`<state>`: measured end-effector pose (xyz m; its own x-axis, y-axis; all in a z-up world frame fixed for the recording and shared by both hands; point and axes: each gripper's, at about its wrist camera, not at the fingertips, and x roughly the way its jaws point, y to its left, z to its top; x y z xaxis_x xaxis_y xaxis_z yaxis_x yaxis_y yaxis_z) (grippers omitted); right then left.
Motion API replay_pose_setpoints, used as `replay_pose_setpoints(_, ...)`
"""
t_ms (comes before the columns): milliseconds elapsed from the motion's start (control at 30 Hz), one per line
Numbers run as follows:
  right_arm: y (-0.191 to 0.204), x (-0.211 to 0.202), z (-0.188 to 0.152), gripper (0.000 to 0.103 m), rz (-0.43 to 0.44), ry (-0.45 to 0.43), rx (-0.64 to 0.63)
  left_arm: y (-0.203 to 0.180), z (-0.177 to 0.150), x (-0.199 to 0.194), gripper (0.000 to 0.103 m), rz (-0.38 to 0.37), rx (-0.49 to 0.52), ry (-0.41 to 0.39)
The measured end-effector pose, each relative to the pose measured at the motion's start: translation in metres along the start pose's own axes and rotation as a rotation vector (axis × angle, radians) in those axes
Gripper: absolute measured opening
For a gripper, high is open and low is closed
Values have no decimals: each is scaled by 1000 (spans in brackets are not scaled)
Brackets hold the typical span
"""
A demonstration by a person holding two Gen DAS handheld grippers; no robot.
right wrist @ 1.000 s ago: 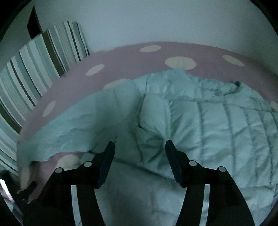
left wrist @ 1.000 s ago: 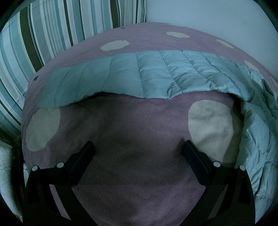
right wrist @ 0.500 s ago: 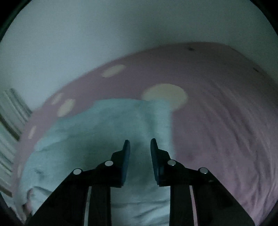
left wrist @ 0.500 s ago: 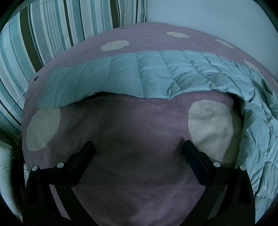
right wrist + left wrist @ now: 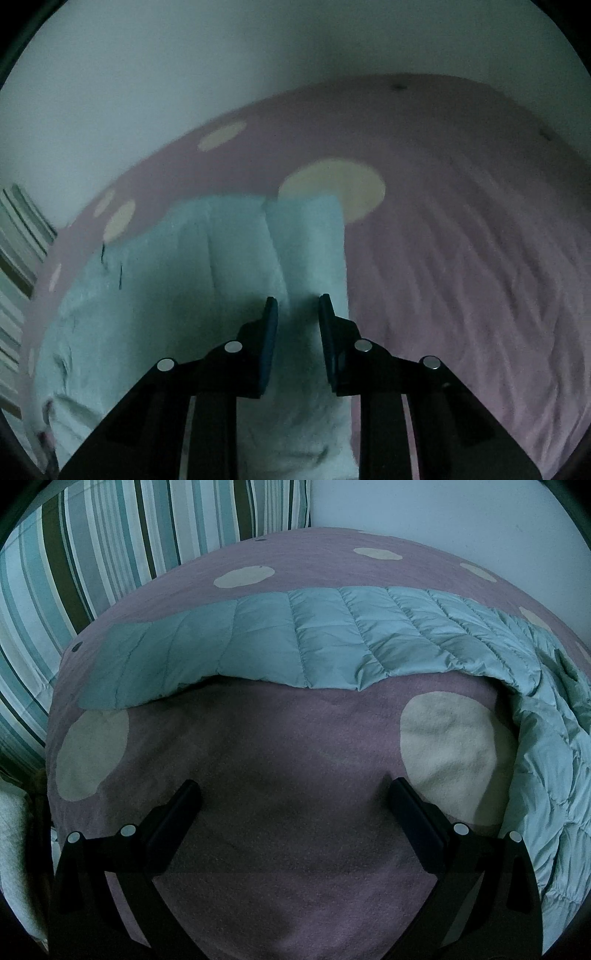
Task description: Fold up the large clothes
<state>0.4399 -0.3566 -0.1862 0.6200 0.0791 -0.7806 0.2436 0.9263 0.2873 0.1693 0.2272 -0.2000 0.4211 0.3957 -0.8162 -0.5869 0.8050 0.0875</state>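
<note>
- Pale wall [image 5: 461,528] backs a bed covered by a mauve blanket [image 5: 288,775] with cream dots; a striped cushion [image 5: 92,546] stands against that wall, at the blanket's far left corner.
- On the blanket lies the task's quilted jacket [image 5: 332,638], pale teal, with one sleeve [image 5: 166,664] stretched flat toward the striped cushion and its body bunched at the right.
- Our left gripper [image 5: 291,805] hovers over bare blanket nearer to us than the sleeve, jaws spread wide, holding nothing.
- Our right gripper [image 5: 298,314] sits over the jacket's other sleeve [image 5: 310,236], jaws narrowed on either side of a ridge of fabric; the blur keeps us from telling whether they pinch it.
- We judge the step to be folding that sleeve in across the body: we want a firm bite on the sleeve, a low lift, and a flat lay-down.
- Slippery padded fabric probably springs back, so we press the fold before letting go.
</note>
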Motion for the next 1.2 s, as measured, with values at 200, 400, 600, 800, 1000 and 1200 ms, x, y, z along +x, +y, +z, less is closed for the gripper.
replay_pose_setpoints(200, 3, 35, 23, 24, -28, 38, -23, 1, 1, 1, 101, -1, 0, 1)
replay_pose_setpoints(400, 9, 68, 19, 24, -54, 109, -55, 0, 2, 2, 101, 5, 3, 2)
replay_pose_setpoints(600, -2, 27, 16, 27, -2, 45, -12, 1, 1, 2, 101, -2, -1, 3)
replay_pose_setpoints(800, -49, -20, -15, 39, -74, -17, 13, 0, 1, 2, 101, -2, -2, 3)
replay_pose_setpoints(1000, -83, -29, -49, 39, -122, 26, 33, 0, 1, 2, 101, 1, 0, 3)
replay_pose_setpoints(1200, -67, -19, -58, 49, -183, 8, -56, 0, 1, 2, 101, 0, -1, 3)
